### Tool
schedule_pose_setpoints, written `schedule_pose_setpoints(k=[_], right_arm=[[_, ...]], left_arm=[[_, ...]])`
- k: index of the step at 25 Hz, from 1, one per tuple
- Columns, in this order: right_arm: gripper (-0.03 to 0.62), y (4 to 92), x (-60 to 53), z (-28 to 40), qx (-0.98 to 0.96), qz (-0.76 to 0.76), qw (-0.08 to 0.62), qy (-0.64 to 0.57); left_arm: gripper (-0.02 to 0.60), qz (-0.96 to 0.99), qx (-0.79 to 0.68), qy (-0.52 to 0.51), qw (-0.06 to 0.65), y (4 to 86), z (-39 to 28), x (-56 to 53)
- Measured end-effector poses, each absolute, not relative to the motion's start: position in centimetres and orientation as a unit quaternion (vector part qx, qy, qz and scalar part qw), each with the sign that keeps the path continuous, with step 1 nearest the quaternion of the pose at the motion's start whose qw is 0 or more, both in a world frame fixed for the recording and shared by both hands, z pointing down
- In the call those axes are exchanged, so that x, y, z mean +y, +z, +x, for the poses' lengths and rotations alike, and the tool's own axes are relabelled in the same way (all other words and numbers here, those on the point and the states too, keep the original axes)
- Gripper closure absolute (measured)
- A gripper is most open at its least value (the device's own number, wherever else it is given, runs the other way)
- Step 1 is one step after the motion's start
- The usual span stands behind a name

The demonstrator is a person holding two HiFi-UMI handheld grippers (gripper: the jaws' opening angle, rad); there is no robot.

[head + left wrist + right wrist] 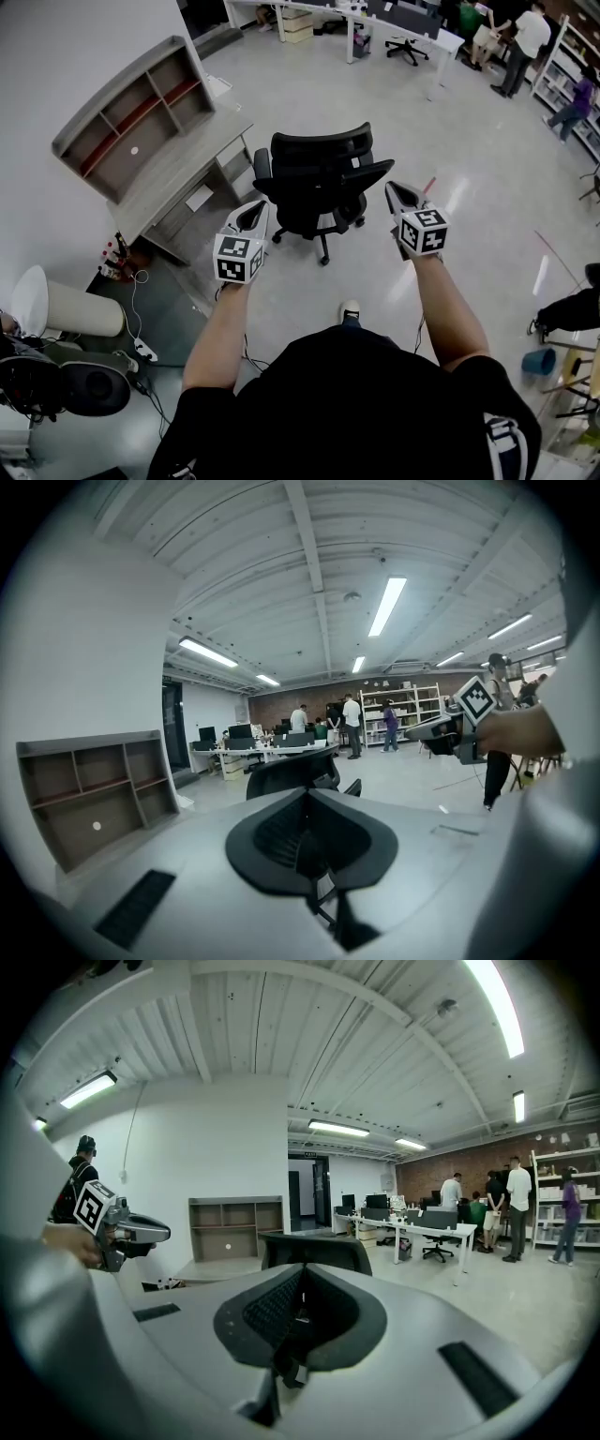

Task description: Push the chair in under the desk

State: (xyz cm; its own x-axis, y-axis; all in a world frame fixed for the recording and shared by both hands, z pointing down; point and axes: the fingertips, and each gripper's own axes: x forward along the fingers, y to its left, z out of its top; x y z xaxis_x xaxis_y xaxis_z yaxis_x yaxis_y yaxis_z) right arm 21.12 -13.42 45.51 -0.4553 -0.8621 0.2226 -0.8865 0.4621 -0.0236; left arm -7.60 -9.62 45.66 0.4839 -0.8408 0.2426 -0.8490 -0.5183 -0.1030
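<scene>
1. The desk [183, 183], with a shelf hutch [131, 122] on its back edge, lies ahead of the left fingertips and off to their left. It is well apart from them.
2. The left gripper [255, 208] is held out on a straight arm and points slightly downward. Its jaws are pressed together with nothing between them. The pads touch nothing, and the chair's near left side is just ahead of the tips and to their right.
3. The black office chair [323, 159] stands on open floor between the lines of the two grippers and a little beyond both sets of tips. It is near the desk's front corner but clear of it, and no part of it is under the desktop. Which way the seat faces cannot be told for sure.
4. The right gripper [397, 191] mirrors the left. Its jaws are also closed and empty, and the chair's right armrest is just ahead of the tips and to their left, with a gap showing.
5. The step in hand looks like the approach, with both grippers lined up on the chair and no contact made, so the push has not begun.
6. The next move probably calls for setting the closed tips against the backrest or armrests. The chair would then have to be steered leftward toward the desk's open front. Uneven pressure from the two sides could spin it on its castors.
</scene>
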Motion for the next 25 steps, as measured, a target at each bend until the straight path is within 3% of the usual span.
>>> schedule_pose_setpoints(k=[25], right_arm=[[0.595, 46.2, -34.9, 26.9, -0.872, 0.475, 0.093, 0.068]], left_arm=[[0.571, 0.827, -0.546, 0.133, 0.022, 45.6, -2.1, -28.2]])
